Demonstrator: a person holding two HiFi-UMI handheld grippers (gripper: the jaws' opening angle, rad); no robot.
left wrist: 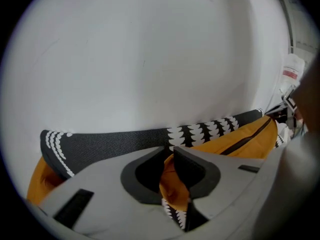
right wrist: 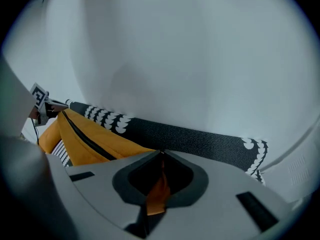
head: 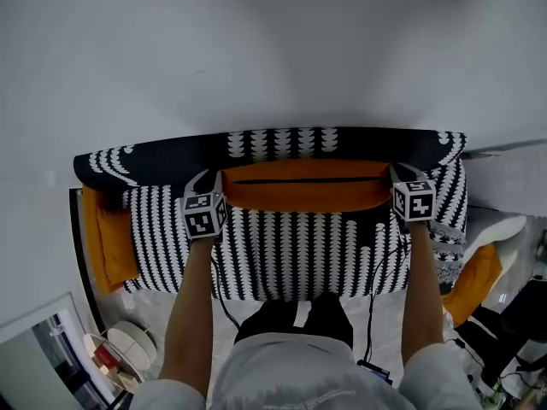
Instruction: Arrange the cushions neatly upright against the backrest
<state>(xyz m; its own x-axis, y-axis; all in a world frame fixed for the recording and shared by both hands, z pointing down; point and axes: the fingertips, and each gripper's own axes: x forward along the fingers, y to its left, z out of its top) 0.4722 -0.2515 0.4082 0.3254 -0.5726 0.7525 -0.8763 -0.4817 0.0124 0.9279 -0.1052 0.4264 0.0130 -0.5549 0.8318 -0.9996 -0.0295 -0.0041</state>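
Along sofa backrest (head: pixel 342 142), orange cushion (head: pixel 308 186) stands upright; head view hides jaws — gripper views show left gripper (left wrist: pixel 170 160) parted around its fabric, right gripper (right wrist: pixel 161 159) pinching it.

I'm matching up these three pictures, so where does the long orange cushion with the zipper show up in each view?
Head view: the orange cushion lies at centre, along the sofa backrest.
Left gripper view: right of centre, one corner lying between the jaws.
Right gripper view: lower left, one corner pinched in the jaws.
Shared landmark: the black, white-patterned backrest runs behind it in all three.
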